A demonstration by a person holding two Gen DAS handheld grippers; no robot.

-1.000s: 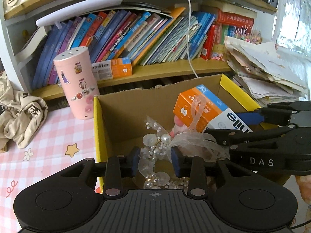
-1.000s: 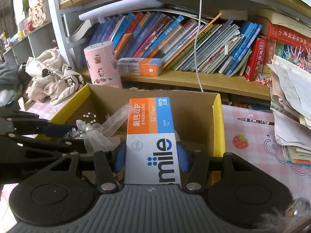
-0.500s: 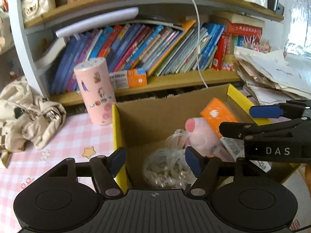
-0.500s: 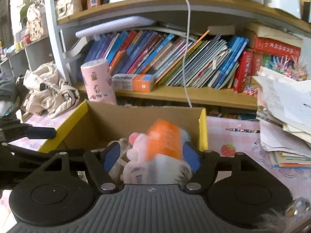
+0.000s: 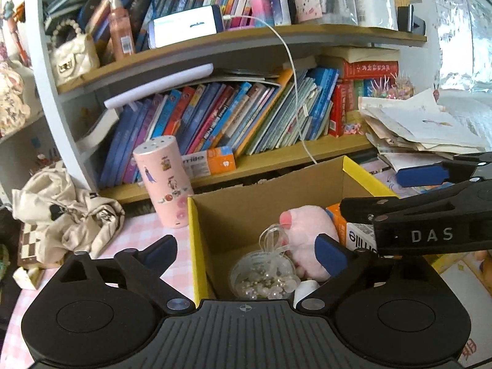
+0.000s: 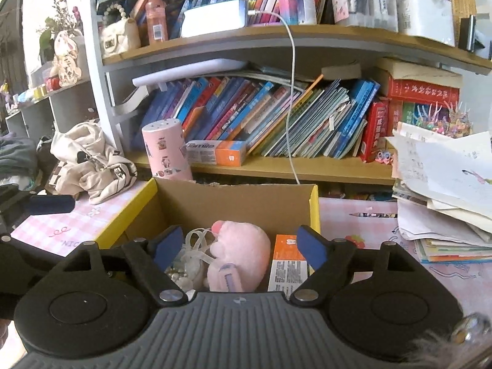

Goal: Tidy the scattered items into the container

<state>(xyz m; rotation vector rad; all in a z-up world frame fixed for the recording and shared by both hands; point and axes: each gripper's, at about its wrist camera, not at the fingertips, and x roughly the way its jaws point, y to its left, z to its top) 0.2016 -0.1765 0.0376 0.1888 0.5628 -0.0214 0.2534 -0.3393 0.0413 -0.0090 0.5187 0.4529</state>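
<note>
A cardboard box with yellow flaps [image 5: 264, 209] [image 6: 233, 200] stands on the pink checked table. Inside lie a pearl-and-ribbon hair ornament [image 5: 264, 276] [image 6: 187, 261], a pink plush toy [image 5: 307, 230] [image 6: 243, 252] and an orange-and-white toothpaste box [image 5: 353, 233] [image 6: 287, 264]. My left gripper [image 5: 246, 253] hangs above the box's left wall, its jaws opening wide with nothing gripped. My right gripper [image 6: 240, 243] hovers over the box, jaws also opening, pads clear of the toothpaste box below. In the left wrist view the right gripper [image 5: 430, 203] reaches in from the right.
A pink sticker-covered cylinder [image 5: 163, 181] [image 6: 166, 150] stands behind the box. A beige cloth bag [image 5: 64, 212] [image 6: 92, 166] lies at the left. A bookshelf [image 5: 246, 123] rises behind, and a paper stack [image 6: 446, 190] sits at the right with a pencil [image 6: 372, 215] nearby.
The left gripper let go of the pearl ornament and the right let go of the toothpaste box; both now lie in the box. Both grippers opened, rose and drew back.
</note>
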